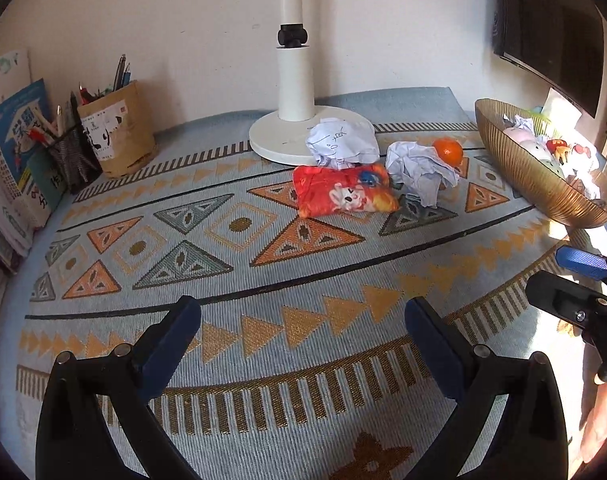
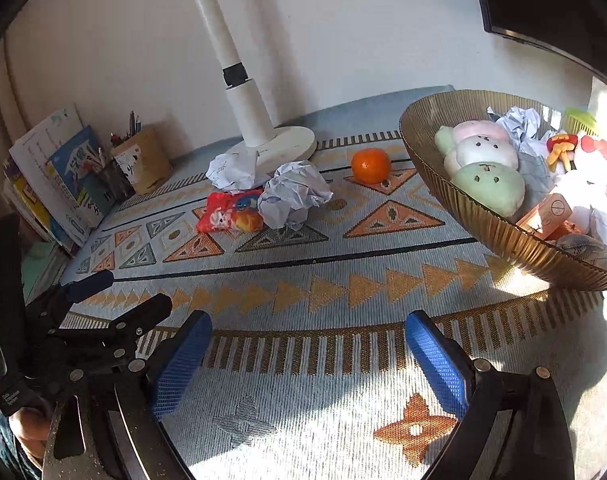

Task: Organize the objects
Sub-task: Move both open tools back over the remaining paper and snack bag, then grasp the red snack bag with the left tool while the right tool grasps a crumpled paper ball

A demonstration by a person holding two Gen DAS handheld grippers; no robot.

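Observation:
A red snack packet lies mid-table beside two crumpled paper balls, the other by the lamp base. An orange tangerine sits to their right. A gold ribbed bowl at the right holds plush toys, paper and small items. My left gripper is open and empty over the near cloth, also showing in the right wrist view. My right gripper is open and empty; it shows at the left view's right edge.
A white lamp base and pole stand at the back centre. A paper-bag pen holder, a mesh pen cup and standing books line the left. A dark monitor hangs at the right.

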